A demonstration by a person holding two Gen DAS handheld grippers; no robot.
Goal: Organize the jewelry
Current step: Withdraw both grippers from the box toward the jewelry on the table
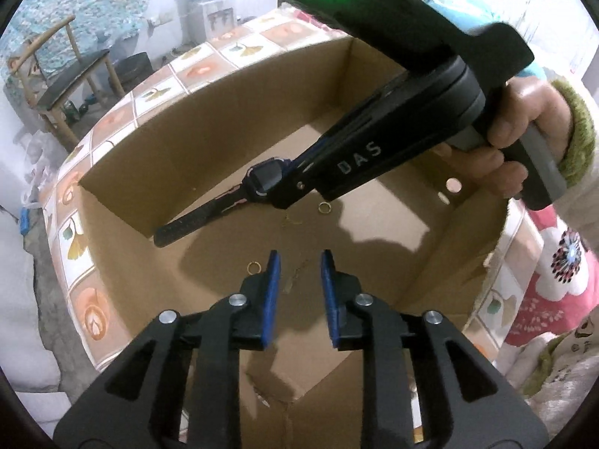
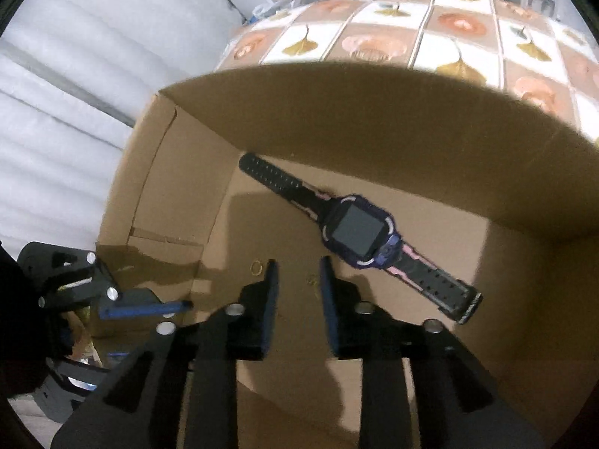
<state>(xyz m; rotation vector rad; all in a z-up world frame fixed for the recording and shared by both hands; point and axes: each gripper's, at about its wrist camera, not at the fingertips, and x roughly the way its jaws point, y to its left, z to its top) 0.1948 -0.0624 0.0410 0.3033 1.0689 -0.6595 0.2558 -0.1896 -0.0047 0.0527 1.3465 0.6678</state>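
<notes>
A purple smartwatch (image 2: 361, 234) with a black and pink strap lies flat on the floor of an open cardboard box (image 2: 337, 119); it also shows in the left wrist view (image 1: 262, 183). Small gold rings (image 1: 324, 207) (image 1: 254, 267) and a thin chain (image 1: 290, 220) lie on the box floor. One ring shows in the right wrist view (image 2: 256, 267). My right gripper (image 2: 298, 273) is open and empty, just above the floor, near the watch. My left gripper (image 1: 301, 262) is open and empty over the box floor. The right gripper's body (image 1: 374, 149) hides part of the watch in the left wrist view.
The box sits on a table with a leaf-patterned tile cloth (image 2: 411, 33). The box walls (image 1: 209, 119) rise around both grippers. A wooden chair (image 1: 71, 75) and a water dispenser (image 1: 213, 3) stand beyond the table. White padding (image 2: 75, 75) lies left of the box.
</notes>
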